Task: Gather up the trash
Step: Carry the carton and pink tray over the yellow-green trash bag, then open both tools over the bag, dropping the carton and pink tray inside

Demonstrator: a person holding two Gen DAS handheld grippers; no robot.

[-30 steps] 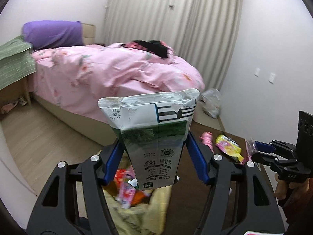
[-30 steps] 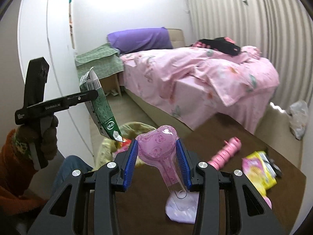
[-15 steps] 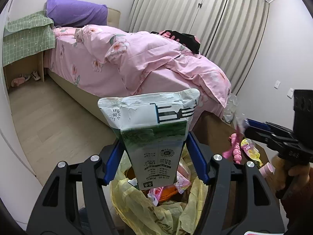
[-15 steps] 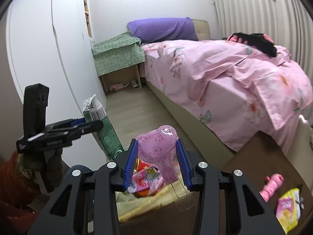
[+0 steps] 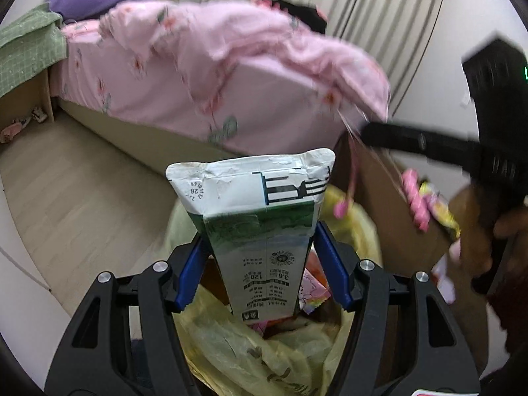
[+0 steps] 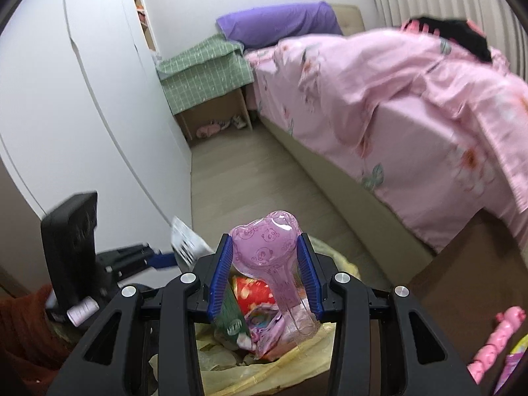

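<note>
A: Where do the two pieces sit against the bin bag [image 5: 231, 340]?

B: Both right above its mouth; the left gripper [image 5: 262, 264] is clamped on the flattened milk carton [image 5: 260, 224], long axis running straight out along the fingers, printed bottom end nearest the bag; the right gripper [image 6: 264, 277] is squeezed onto a pink heart-shaped plastic shell [image 6: 269, 247], its narrow stem pointing back toward the bag's wrappers.

A: Which is nearer the bag?

B: Hard to split (the left view is blurred); in the right view the carton's lower end [image 6: 231, 316] seems already down among the rubbish, so I'd judge the left slightly ahead; each only needs its jaws let go.

A: Anything left beside the bag?

B: A pink twisted packet [image 6: 491, 340] and a yellow wrapper [image 5: 439, 204] on the brown table [image 6: 462, 270], to the bag's right.
</note>
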